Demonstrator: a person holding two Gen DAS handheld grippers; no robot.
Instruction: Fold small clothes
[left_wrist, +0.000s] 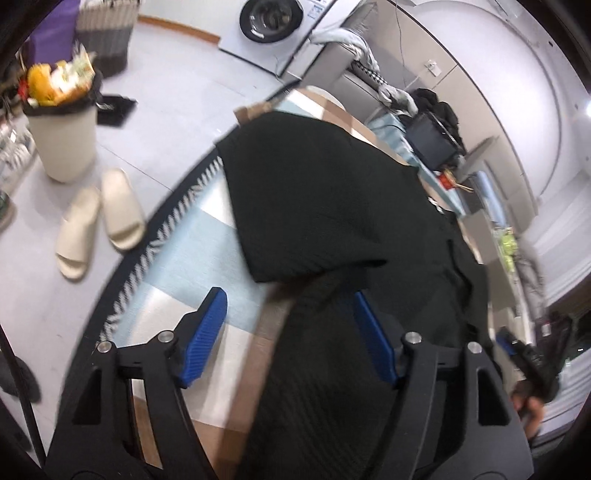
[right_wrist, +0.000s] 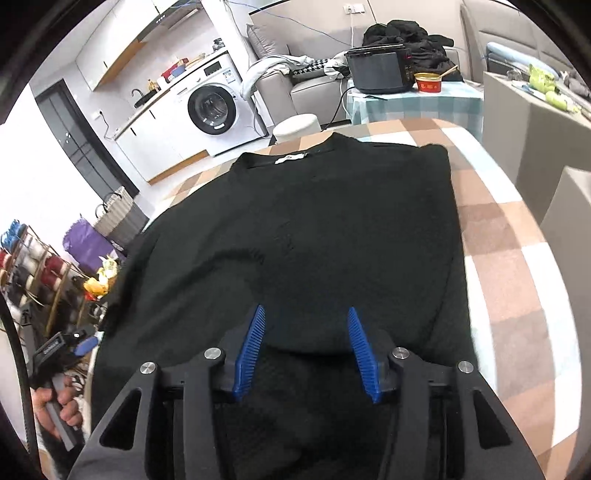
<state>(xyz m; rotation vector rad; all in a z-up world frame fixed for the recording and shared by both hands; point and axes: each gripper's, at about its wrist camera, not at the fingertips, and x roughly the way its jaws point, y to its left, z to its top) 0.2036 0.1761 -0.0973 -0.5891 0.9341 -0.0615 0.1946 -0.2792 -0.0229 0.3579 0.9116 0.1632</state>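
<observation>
Right gripper (right_wrist: 304, 349): blue ribbed pads apart, nothing pinched between them. It hovers over the near edge of the table, above the hem end of the black sweater (right_wrist: 306, 229); dark knit fills the gap beneath, but the pads do not press on it.

Left gripper (left_wrist: 288, 332): pads also apart. A raised band of the black sweater (left_wrist: 325, 192) runs up between them from the near edge; it lies against the right-hand pad, while the left-hand pad stands clear over the checked tablecloth (left_wrist: 192, 251). Frame is blurred here, so contact on the right pad is probable, not certain. No squeeze visible.

Black sweater: spread flat on the checked tablecloth (right_wrist: 509, 258), covering most of the tabletop, hem at the near edge, collar with a white label (right_wrist: 290, 158) at the far edge. In the left wrist view a section is turned over on itself near the middle. Bare cloth shows along the table's right edge; the garment's left side hangs over the left edge.

A hand (right_wrist: 59, 402) grips the other tool's handle at the near left corner.

Beyond the table: pale slippers (left_wrist: 99, 221) and a full waste bin (left_wrist: 61, 144) on the floor, a washing machine (right_wrist: 214, 114), a grey sofa with heaped clothes, and a black appliance (right_wrist: 380, 70) on a side table.
</observation>
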